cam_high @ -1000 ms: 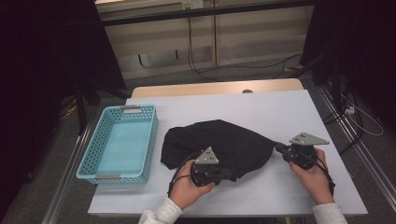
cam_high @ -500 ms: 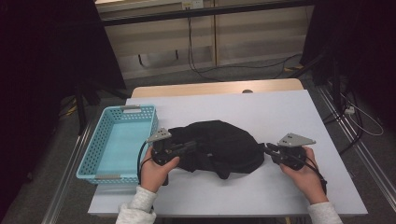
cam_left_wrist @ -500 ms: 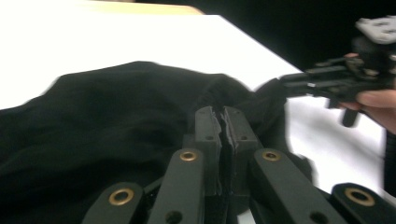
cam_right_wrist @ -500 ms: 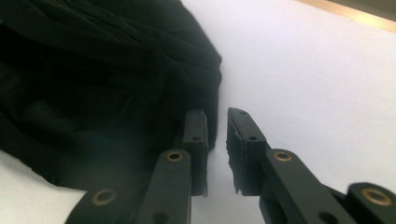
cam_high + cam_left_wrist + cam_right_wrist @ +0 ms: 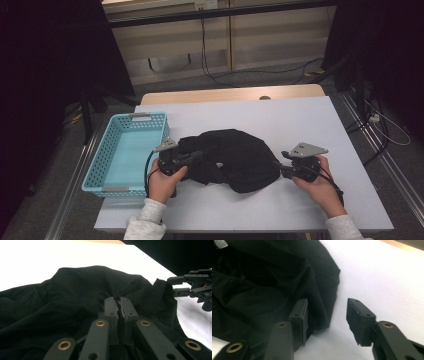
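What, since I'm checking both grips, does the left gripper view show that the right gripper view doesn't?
Left gripper view: the left tongs shut on a fold of the black garment, with the right tongs beyond. Right gripper view: those tongs, just opening, the hem loose between them, and a white label. Both: the garment on the white table.

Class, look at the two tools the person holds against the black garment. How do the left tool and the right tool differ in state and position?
The left tool has its jaws shut, pinching the black garment; the right tool has just been opening, its jaws apart, with the cloth's edge loose between them. The left tool sits at the garment's side nearest the blue basket; the right tool is at the opposite side, over bare white table. Both are hand-held and point inward at the garment.
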Demonstrator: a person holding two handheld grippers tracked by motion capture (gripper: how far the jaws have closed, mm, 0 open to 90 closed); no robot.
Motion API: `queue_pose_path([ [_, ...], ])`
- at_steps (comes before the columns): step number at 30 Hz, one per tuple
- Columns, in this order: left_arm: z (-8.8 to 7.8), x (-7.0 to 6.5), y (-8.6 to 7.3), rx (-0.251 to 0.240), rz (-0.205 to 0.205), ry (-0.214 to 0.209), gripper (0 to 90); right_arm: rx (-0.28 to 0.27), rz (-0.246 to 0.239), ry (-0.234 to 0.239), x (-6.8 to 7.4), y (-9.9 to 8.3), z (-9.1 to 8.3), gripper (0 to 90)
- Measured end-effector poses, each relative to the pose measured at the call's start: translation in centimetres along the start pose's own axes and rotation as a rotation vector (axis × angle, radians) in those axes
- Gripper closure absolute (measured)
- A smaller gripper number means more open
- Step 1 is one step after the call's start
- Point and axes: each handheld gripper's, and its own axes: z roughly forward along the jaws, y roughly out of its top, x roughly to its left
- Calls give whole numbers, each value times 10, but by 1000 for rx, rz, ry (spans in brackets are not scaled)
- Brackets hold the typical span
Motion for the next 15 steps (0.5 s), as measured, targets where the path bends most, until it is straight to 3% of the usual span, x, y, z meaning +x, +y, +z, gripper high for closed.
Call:
queue_pose_path([
  [6,0,0,-1,1,-2,-11,852,14,-31,36,7,5,11,498],
  [10,0,0,-2,7,3,-21,852,46,-85,66,19,10,23,554],
  [11,0,0,-2,13,7,-27,852,54,-100,64,20,12,26,594],
  [12,-1,0,-2,9,8,-25,852,64,-120,53,22,14,28,706],
  [14,-3,1,-2,5,7,-22,852,47,-95,71,21,19,29,858],
  [15,-5,1,-1,1,8,-18,853,37,-76,71,19,21,28,869],
])
